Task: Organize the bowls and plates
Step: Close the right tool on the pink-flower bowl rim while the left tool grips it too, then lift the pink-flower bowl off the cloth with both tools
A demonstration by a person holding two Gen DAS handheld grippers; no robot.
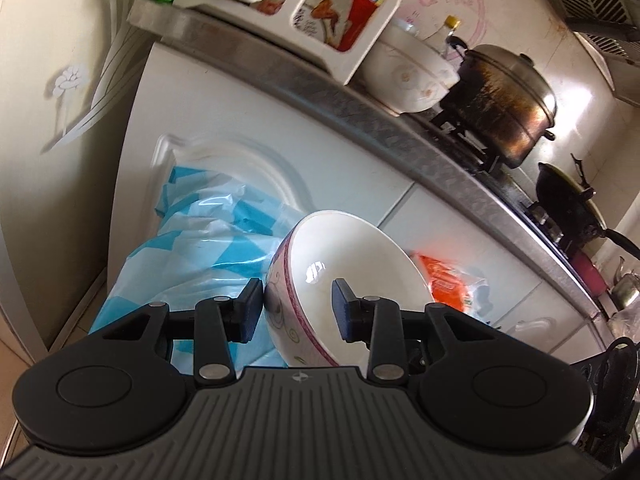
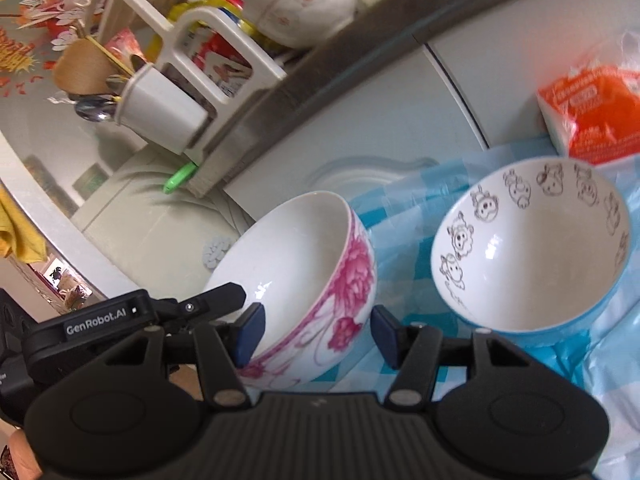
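Jaws astride pink-flowered bowl (image 2: 304, 280) wall

Left gripper (image 1: 298, 308): its jaws straddle the wall of a tilted bowl (image 1: 344, 276), one pad outside, one inside.
Behind that bowl: a plastic sheet (image 1: 200, 236) to the left, a packet (image 1: 448, 280) to the right, a cabinet front (image 1: 248, 120) beyond both.
Above the cabinet: a counter edge (image 1: 360, 116) bearing a rack (image 1: 320, 12), a lidded pot (image 1: 508, 104) right of the rack and a pan (image 1: 568, 204) further right.
Right gripper (image 2: 318, 334): the flowered bowl (image 2: 304, 280) sits between its pads, tilted.
Right of it: a second bowl (image 2: 536, 252) on the sheet, just beside.
Behind the second bowl: the packet, against the cabinet.
Upper left: a utensil cup (image 2: 156, 108) hanging on the rack.
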